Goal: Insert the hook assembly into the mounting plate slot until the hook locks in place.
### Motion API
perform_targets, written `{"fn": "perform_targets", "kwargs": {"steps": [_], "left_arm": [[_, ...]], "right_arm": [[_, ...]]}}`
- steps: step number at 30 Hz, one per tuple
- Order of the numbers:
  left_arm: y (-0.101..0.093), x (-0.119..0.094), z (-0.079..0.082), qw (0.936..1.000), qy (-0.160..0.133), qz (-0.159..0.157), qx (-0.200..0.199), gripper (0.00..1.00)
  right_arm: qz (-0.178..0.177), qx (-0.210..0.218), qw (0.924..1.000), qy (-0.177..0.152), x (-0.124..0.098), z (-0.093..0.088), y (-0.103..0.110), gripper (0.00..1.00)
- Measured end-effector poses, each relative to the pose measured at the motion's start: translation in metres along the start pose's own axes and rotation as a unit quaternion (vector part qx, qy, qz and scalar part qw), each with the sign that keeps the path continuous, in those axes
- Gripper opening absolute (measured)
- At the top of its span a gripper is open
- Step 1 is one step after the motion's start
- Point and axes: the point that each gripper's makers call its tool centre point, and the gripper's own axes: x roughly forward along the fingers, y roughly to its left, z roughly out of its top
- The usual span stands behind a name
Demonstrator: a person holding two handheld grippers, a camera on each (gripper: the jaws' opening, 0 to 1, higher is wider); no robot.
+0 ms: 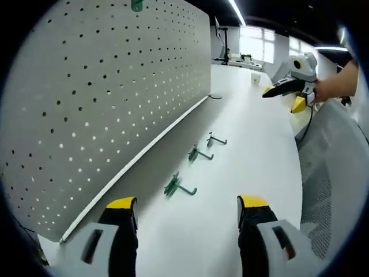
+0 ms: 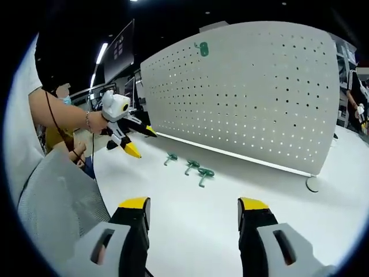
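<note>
Three green hook assemblies lie in a row on the white table: the nearest [image 1: 180, 187], the middle [image 1: 199, 154] and the farthest [image 1: 214, 139]; in the right gripper view they are a left hook [image 2: 170, 158], a middle hook [image 2: 192, 166] and a right hook [image 2: 204, 173]. The white perforated mounting plate [image 1: 109, 98] [image 2: 253, 98] stands upright along the table, with one green hook [image 1: 136, 6] [image 2: 203, 49] hanging near its top. My left gripper [image 1: 188, 203] [image 2: 142, 142] is open and empty, short of the hooks. My right gripper [image 2: 195, 203] [image 1: 283, 97] is open and empty too, held above the table.
A grey mesh chair back [image 1: 328, 190] [image 2: 57, 190] stands at the table's edge. A round cable grommet [image 1: 215, 96] [image 2: 312, 184] sits in the table by the plate's end. A dark monitor [image 2: 118, 49] stands behind, and a person [image 2: 354, 92] stands past the plate.
</note>
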Motion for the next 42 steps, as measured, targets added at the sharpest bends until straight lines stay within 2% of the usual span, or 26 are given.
{"fn": "perform_targets", "kwargs": {"steps": [8, 27, 30, 42], "left_arm": [[-0.001, 0.011, -0.008, 0.9991, 0.031, -0.021, 0.021, 0.72], [0.006, 0.026, -0.021, 0.9943, 0.076, -0.057, 0.048, 0.73], [0.008, 0.028, -0.021, 0.9933, 0.082, -0.060, 0.055, 0.73], [0.011, 0.040, -0.025, 0.9856, 0.115, -0.082, 0.094, 0.73]], "right_arm": [[-0.002, 0.002, 1.0000, 0.006, -0.001, -0.002, 0.000, 0.62], [0.000, 0.000, 0.9999, 0.017, 0.000, -0.006, 0.000, 0.63], [0.007, -0.004, 0.9997, 0.025, 0.000, -0.008, 0.001, 0.60], [0.004, -0.004, 0.9997, 0.023, -0.001, -0.009, 0.001, 0.62]]}}
